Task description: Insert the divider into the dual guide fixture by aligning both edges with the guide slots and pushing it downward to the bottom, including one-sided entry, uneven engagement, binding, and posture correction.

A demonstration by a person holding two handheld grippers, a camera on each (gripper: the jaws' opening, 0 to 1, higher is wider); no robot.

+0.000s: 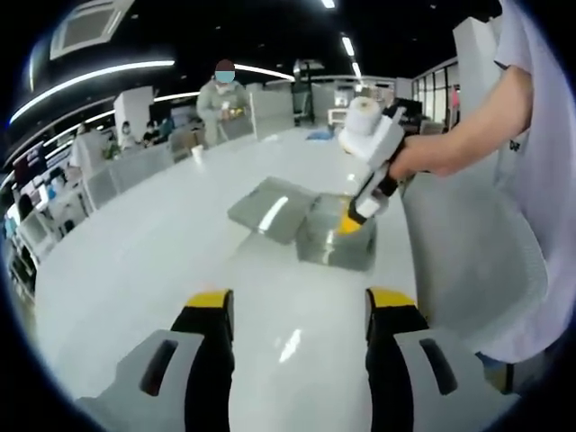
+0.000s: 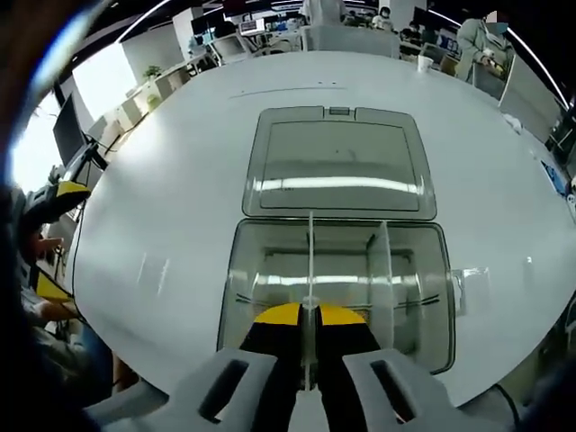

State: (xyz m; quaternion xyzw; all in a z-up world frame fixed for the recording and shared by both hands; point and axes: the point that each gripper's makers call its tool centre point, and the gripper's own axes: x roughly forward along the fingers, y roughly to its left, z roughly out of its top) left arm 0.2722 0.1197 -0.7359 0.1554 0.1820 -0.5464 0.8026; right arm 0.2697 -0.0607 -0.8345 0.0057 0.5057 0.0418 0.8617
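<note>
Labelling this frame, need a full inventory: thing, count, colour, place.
Box: 1, clear plastic, on the table under the right gripper; also in the left gripper view.
Lid: 1, clear grey, open flat beyond the box.
Divider: 1, clear, upright in the box, its near edge between the right gripper's jaws.
Second divider: 1, clear, standing in the box to the right of the first.
Table: 1, white, large and round.
Cup: 1, white, far side of the table.
Bystander: 1, pale green top, behind the table.
Left gripper: black with yellow tips, open, over bare table.
Right gripper: black with yellow tips, shut on the divider; held over the box.
</note>
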